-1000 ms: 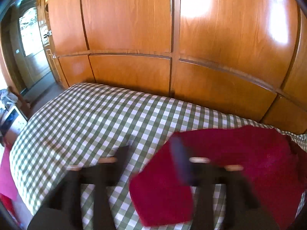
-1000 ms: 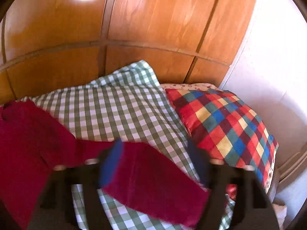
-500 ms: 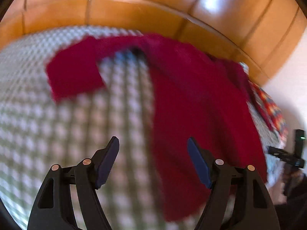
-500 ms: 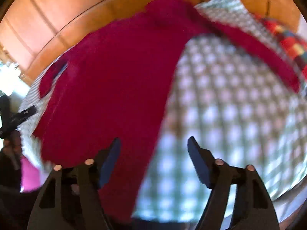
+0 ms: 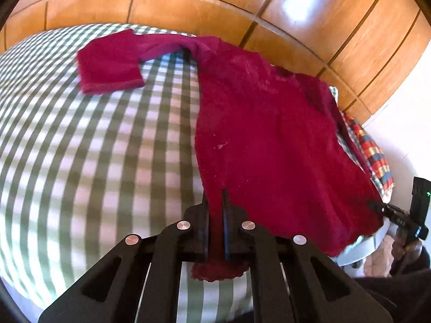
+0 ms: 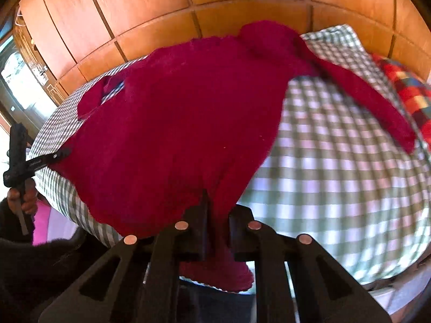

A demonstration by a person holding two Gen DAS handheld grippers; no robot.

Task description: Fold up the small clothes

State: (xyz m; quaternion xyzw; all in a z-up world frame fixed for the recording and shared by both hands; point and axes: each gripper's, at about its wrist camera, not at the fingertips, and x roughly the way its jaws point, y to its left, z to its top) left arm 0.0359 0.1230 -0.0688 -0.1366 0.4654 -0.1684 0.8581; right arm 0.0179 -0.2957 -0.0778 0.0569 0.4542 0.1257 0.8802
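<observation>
Fuzzy knit sweater (image 5: 269,134); woven checked bedcover (image 5: 94,148); glossy wood panels (image 5: 188,10).

No readable text, label, brand or number anywhere in either view.

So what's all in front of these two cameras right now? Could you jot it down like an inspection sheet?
Surface: bed with green-checked cover.
Job's things: red sweater spread flat, both sleeves out sideways, hem at the near edge.
Clutter: multicoloured checked pillow at the bed's right end.
Grippers: left tool closing on the hem's left corner; right tool closing on the right corner, cloth between the jaws of each.
Cables: nothing seen.
Surroundings: wooden panelled wall behind the bed; doorway far left.
</observation>
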